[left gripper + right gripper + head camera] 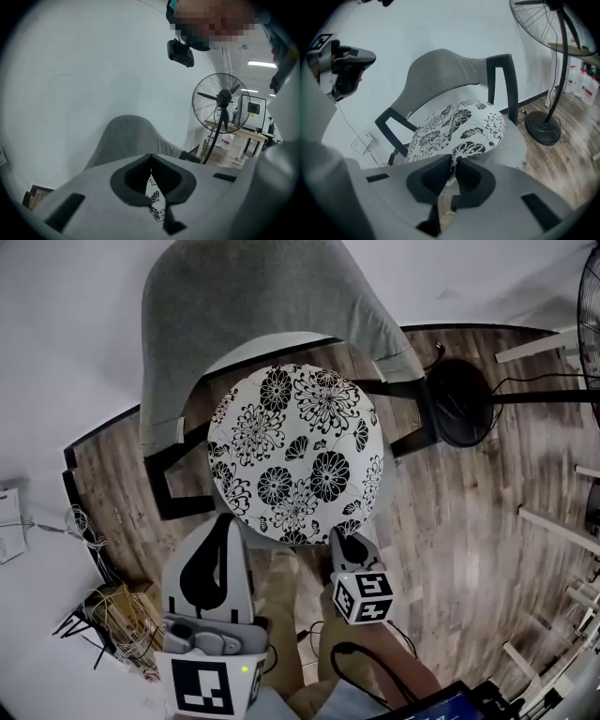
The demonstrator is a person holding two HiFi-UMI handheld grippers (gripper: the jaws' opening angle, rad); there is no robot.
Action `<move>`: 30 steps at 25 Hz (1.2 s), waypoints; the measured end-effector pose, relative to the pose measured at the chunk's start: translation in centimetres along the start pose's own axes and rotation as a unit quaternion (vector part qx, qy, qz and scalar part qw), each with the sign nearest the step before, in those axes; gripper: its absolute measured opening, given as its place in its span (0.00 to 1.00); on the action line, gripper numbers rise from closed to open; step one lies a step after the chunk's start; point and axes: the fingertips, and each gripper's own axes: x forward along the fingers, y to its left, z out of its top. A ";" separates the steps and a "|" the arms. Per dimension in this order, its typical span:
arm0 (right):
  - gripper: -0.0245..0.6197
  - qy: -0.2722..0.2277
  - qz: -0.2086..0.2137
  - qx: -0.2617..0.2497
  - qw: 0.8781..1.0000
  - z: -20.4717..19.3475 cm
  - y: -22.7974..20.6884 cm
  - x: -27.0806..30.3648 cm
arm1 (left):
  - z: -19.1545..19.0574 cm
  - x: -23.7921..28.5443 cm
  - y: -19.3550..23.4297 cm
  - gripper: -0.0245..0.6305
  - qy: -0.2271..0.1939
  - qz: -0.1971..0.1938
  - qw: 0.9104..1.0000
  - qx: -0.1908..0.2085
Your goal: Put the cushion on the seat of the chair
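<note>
A round white cushion (295, 460) with black flowers lies over the grey seat (516, 140) of a chair with a grey curved back (253, 306) and black arms. In the head view my left gripper (230, 518) is shut on the cushion's near left edge. My right gripper (345, 535) is shut on its near right edge. Patterned cloth (155, 199) shows between the closed jaws of the left gripper (151, 158), with the chair back (126, 140) beyond. From the right gripper (453, 161) the cushion (459, 124) spreads towards the chair back (445, 70), its far side resting on the seat.
A standing fan's black base (459, 399) and cable sit on the wood floor right of the chair. The fan head (224, 101) shows in the left gripper view. Tangled cables (103, 606) lie at the left by the white wall. White frame legs (548, 526) stand at the right.
</note>
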 end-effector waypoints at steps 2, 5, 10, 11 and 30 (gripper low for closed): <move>0.08 0.000 -0.001 0.003 1.000 -0.3 -0.1 0.1 | 0.0 0.3 -0.1 0.05 -0.003 -0.001 1.000 0.007; 0.08 0.001 -0.004 0.004 1.000 -0.6 -0.3 0.3 | 0.0 0.7 -0.6 0.05 -0.002 -0.008 1.000 0.015; 0.08 0.010 -0.010 0.008 1.000 -1.5 -0.7 0.8 | -0.4 1.0 -1.1 0.05 0.010 -0.015 1.000 0.016; 0.08 0.011 -0.011 0.010 1.000 -1.6 -0.8 0.9 | -0.3 1.1 -1.1 0.05 0.007 -0.017 1.000 0.021; 0.35 0.019 -0.008 0.067 0.998 -3.0 -3.2 -1.4 | -0.4 -1.5 -3.6 0.05 -0.003 -0.018 0.999 0.050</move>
